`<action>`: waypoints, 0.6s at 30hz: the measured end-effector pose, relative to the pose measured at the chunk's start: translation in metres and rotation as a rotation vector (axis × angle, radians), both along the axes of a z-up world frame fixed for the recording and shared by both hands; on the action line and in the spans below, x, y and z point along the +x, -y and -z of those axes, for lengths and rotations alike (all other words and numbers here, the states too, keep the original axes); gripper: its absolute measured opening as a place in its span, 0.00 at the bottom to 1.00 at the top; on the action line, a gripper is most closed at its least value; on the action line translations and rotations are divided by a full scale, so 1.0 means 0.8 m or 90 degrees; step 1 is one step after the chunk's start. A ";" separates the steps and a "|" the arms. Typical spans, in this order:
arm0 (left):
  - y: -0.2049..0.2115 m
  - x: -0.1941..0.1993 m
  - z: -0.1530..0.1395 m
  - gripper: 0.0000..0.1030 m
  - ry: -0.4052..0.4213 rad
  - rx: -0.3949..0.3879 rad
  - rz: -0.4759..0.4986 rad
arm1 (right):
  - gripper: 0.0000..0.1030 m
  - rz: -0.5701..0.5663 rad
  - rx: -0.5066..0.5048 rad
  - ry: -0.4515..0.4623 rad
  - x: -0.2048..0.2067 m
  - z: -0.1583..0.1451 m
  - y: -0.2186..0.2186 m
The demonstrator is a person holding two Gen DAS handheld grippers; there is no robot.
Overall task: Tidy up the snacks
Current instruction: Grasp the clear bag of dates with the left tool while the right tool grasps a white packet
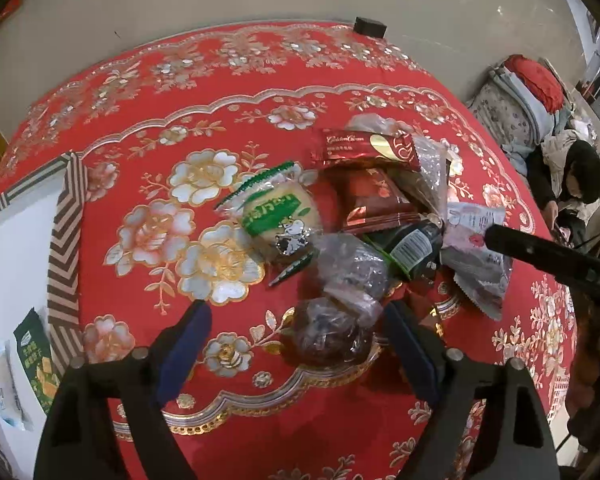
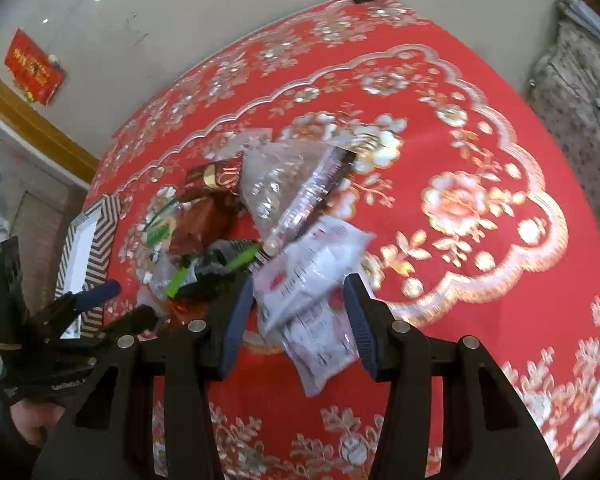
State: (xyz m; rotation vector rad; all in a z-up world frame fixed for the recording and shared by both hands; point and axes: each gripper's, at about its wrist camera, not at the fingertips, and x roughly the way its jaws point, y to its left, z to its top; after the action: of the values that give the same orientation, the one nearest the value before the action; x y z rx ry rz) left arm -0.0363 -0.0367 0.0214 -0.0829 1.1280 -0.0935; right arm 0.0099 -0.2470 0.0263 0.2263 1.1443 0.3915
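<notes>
Snack packets (image 1: 364, 216) lie heaped on the red floral worktop (image 1: 204, 92); left claw (image 1: 296, 320) gapes wide beside a clear-wrapped snack (image 1: 328, 332), right claw (image 2: 300, 300) wide around a white packet (image 2: 316, 320).

A glossy red tablecloth (image 1: 188, 92) with shiny gold and silver flowers is seen. On it, crinkly clear plastic wrappers (image 1: 352, 268) and a red foil packet (image 1: 366, 148) are heaped.

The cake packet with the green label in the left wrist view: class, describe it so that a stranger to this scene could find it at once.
Start at the red flowered tablecloth and find the heap of snacks near its middle. The cake packet lies at the heap's left edge, on the side facing the striped box. Alone among its red, dark and clear neighbours, it shows a pale yellow cake behind a green label with a small cartoon cow.
</notes>
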 end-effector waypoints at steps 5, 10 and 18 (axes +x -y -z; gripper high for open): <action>0.001 0.003 0.004 0.66 -0.011 -0.006 0.016 | 0.46 -0.018 -0.043 0.000 0.020 0.009 -0.012; 0.008 0.007 0.007 0.63 -0.014 -0.010 0.029 | 0.44 -0.036 -0.044 -0.023 0.035 0.022 -0.017; 0.021 0.007 0.022 0.48 -0.041 -0.019 0.037 | 0.18 -0.078 -0.068 0.011 0.029 0.011 -0.032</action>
State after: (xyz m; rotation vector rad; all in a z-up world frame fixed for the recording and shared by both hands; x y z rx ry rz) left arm -0.0307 -0.0531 0.0041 -0.0806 1.1930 -0.1605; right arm 0.0329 -0.2212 0.0174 0.0596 1.1614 0.4379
